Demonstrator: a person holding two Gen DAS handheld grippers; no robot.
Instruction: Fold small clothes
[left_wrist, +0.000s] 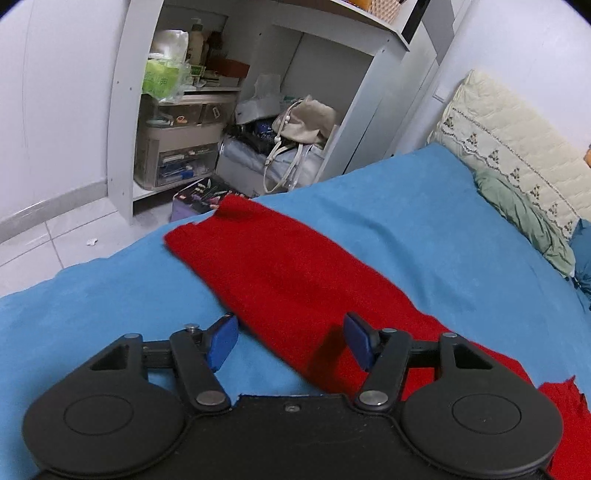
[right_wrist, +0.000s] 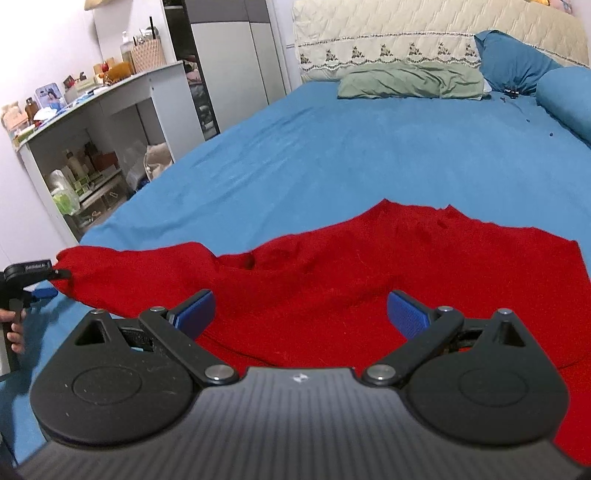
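Note:
A red knit garment (right_wrist: 369, 273) lies spread on the blue bed sheet (right_wrist: 351, 147). Its sleeve (left_wrist: 280, 266) stretches away toward the bed edge in the left wrist view. My left gripper (left_wrist: 291, 341) is open, low over the sleeve's near edge, with one blue pad on each side of that edge. It also shows at the far left of the right wrist view (right_wrist: 40, 284), by the sleeve end. My right gripper (right_wrist: 301, 314) is open and empty, just above the garment's body.
A green pillow (right_wrist: 410, 79), blue pillows (right_wrist: 517, 62) and a cream headboard (right_wrist: 424, 29) lie at the bed's head. A white shelf unit (left_wrist: 236, 110) with boxes, bags and bottles stands beside the bed, over a tiled floor (left_wrist: 55, 236).

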